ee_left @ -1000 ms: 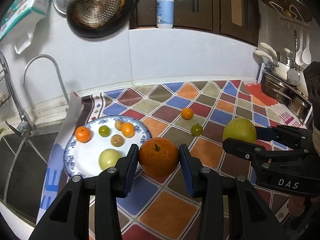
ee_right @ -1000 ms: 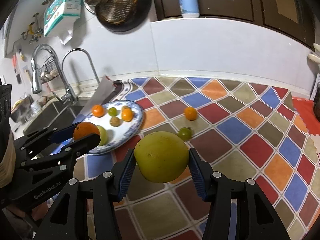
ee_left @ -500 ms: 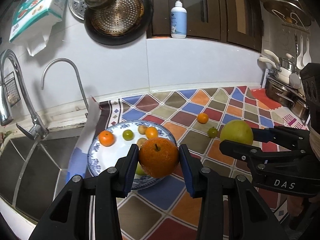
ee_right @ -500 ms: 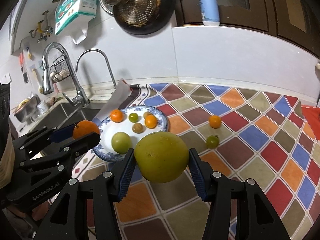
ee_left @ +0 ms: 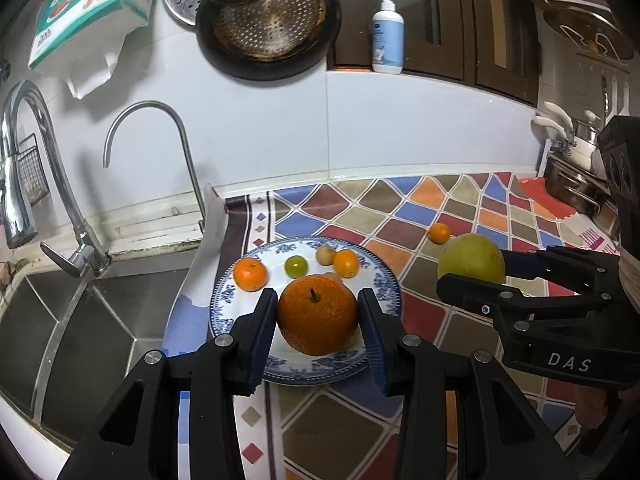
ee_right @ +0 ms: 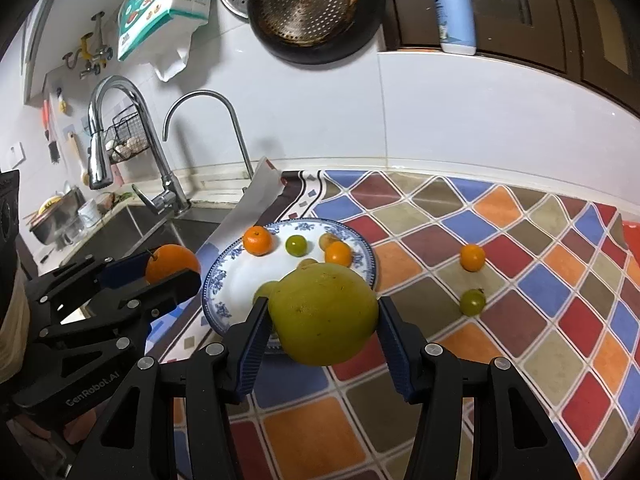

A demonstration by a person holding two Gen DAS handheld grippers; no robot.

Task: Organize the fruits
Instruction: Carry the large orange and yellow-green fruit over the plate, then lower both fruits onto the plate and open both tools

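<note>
Since a second ago, the large orange (ee_left: pixel 317 314) clamped in the left gripper (ee_left: pixel 318 334) and the yellow-green citrus (ee_right: pixel 323 314) clamped in the right gripper (ee_right: pixel 322 334) have been carried over the blue-rimmed plate (ee_left: pixel 378 280), so setting-down seems near.

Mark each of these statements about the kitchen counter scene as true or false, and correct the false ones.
1. The left gripper holds a large round orange. True.
2. The right gripper is empty. False: it is shut on a large yellow-green round fruit.
3. Two small fruits, one orange and one green, lie on the chequered mat off the plate. True.
4. The blue-patterned white plate holds no fruit. False: several small fruits lie on it.
5. A pump bottle stands on the ledge above the counter. True.
</note>
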